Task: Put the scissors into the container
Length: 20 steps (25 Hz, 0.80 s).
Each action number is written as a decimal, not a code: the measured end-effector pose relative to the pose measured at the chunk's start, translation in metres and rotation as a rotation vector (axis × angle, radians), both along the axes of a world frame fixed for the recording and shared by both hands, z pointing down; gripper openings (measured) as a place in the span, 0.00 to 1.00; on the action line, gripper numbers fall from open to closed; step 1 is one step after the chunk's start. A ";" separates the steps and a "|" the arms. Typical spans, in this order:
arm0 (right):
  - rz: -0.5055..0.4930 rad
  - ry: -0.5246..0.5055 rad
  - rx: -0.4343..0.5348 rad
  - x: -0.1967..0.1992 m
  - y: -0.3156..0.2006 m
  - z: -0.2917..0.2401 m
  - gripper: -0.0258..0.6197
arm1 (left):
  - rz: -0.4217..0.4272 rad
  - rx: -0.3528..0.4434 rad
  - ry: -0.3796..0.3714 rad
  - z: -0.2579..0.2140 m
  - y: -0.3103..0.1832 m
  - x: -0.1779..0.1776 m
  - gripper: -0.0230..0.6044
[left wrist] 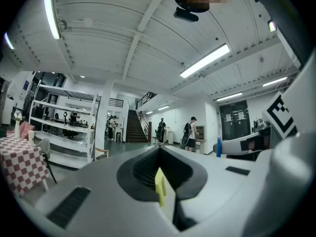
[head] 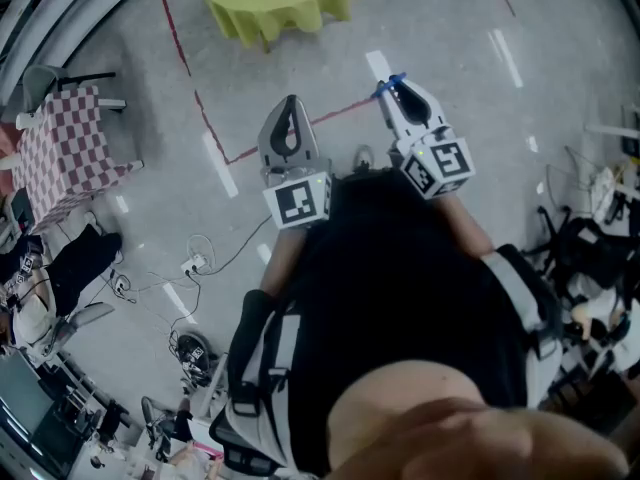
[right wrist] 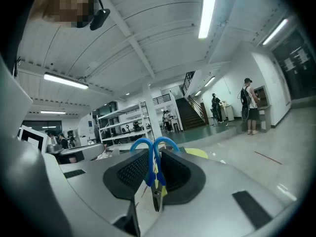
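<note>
Two tools: held side by side before the person's chest, above the floor (head: 450,38), pointing away.
Left tool (head: 288,108) (left wrist: 159,181): jaws together, nothing gripped.
Right tool (head: 400,93) (right wrist: 155,177): clamped on the scissors (right wrist: 150,154).
Scissors: blue handles stick out past the jaw tips; blades point back toward the camera.
Yellow table (head: 280,3): ahead of both tools, well apart.
Checked table (head: 65,148): far left.
</note>
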State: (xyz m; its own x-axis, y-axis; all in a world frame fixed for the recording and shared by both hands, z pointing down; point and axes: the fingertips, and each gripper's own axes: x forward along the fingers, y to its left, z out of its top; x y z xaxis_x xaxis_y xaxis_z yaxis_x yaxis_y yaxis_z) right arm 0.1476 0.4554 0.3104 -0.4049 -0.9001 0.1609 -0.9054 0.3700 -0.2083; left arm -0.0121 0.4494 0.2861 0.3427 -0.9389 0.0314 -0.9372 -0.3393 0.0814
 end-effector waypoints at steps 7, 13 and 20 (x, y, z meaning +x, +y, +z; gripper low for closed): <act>0.023 -0.001 0.000 -0.010 0.005 -0.001 0.16 | 0.012 0.001 0.009 0.000 0.004 -0.013 0.03; 0.037 0.008 -0.015 -0.030 0.005 0.005 0.16 | 0.025 0.003 0.006 0.003 0.004 -0.033 0.03; 0.053 0.020 -0.006 -0.058 0.002 0.005 0.16 | 0.045 0.012 0.022 0.004 0.005 -0.058 0.03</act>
